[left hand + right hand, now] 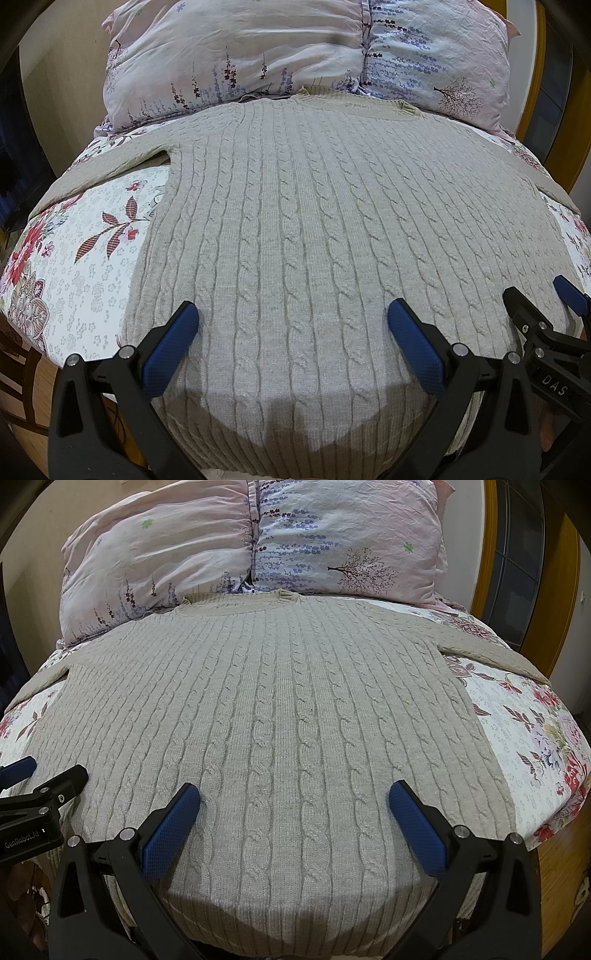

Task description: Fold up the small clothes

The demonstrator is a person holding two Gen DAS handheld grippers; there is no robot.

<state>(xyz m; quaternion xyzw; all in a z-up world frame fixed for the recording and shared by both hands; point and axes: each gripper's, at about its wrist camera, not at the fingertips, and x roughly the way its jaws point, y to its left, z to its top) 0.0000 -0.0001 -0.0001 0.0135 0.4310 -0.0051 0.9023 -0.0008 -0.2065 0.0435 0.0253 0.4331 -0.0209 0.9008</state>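
Observation:
A beige cable-knit sweater (314, 229) lies flat on the bed, collar toward the pillows, hem toward me, sleeves spread to both sides. It also shows in the right wrist view (280, 716). My left gripper (293, 314) is open and empty, hovering over the sweater's lower part. My right gripper (294, 795) is open and empty over the lower part too, to the right of the left one. The right gripper also shows at the right edge of the left wrist view (539, 295). The left gripper shows at the left edge of the right wrist view (48, 771).
A floral bedsheet (92, 266) covers the bed. Two floral pillows (251, 535) stand at the head, just behind the collar. A yellow wooden door frame (487, 554) is at the right. The bed's front edge lies under the hem.

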